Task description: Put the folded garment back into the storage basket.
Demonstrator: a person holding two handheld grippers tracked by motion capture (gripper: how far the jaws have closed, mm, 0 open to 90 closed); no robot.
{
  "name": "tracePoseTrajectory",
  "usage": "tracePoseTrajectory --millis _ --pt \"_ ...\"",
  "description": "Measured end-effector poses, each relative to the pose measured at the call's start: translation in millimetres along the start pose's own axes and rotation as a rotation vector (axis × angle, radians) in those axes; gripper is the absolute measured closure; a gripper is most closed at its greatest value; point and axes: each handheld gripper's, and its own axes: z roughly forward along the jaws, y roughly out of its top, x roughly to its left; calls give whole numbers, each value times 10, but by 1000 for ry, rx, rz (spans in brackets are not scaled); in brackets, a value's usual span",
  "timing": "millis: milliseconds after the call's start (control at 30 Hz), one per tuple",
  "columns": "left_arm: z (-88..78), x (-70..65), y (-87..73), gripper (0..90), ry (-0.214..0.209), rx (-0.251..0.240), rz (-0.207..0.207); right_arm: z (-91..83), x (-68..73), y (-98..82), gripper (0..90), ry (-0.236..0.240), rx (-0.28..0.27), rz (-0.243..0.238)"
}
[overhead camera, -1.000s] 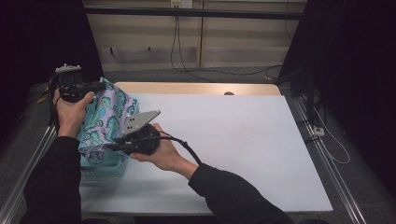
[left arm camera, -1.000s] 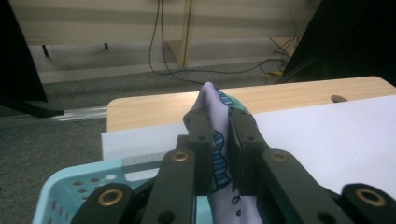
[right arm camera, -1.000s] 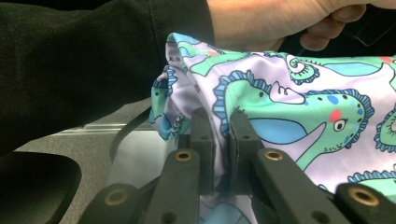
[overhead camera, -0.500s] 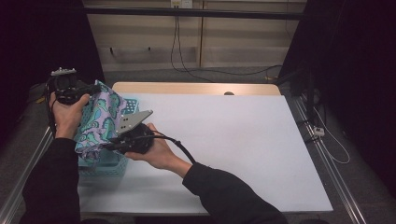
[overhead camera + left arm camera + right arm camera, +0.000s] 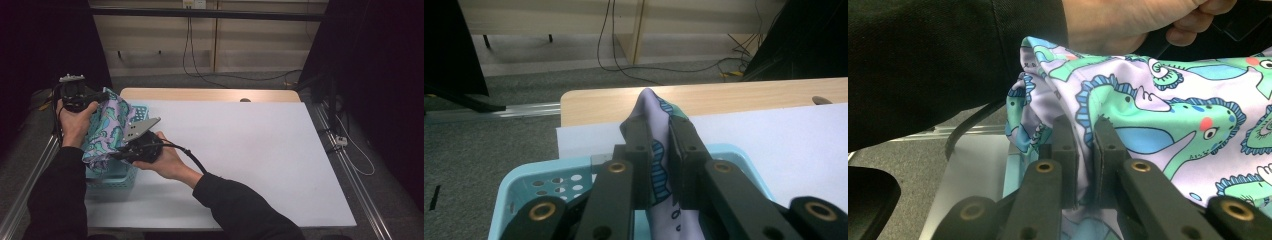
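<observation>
A lilac cloth (image 5: pixel 107 132) printed with green and blue dinosaurs hangs over a light blue plastic basket (image 5: pixel 112 177) at the table's left edge. My left gripper (image 5: pixel 97 97) holds the cloth's upper far corner; in the left gripper view its jaws are shut on a fold of the cloth (image 5: pixel 659 160), and the left gripper (image 5: pixel 659 131) sits above the basket (image 5: pixel 554 177). My right gripper (image 5: pixel 120 154) pinches the cloth lower down; in the right gripper view the right gripper (image 5: pixel 1083 131) has its jaws shut on the printed cloth (image 5: pixel 1168 125).
The white table top (image 5: pixel 250 150) stretches to the right of the basket, with a wooden strip (image 5: pixel 210 94) along its far edge. Metal rails (image 5: pixel 355 185) run down both sides. Cables (image 5: pixel 350 145) lie on the floor at the right.
Both hands have sunk a little and drifted left with the cloth, bringing it lower over the basket. Both grips stay as they were.
</observation>
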Motion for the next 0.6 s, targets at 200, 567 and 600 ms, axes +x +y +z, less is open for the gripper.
tracePoseTrajectory --millis 200,567,600 --pt "49 15 -29 808 18 21 18 62 -15 -31 833 -1 7 8" --pt "116 131 -108 808 34 50 28 182 -73 -102 833 -2 27 27" --pt "119 135 -114 808 35 51 29 199 -75 -108 833 -3 27 29"
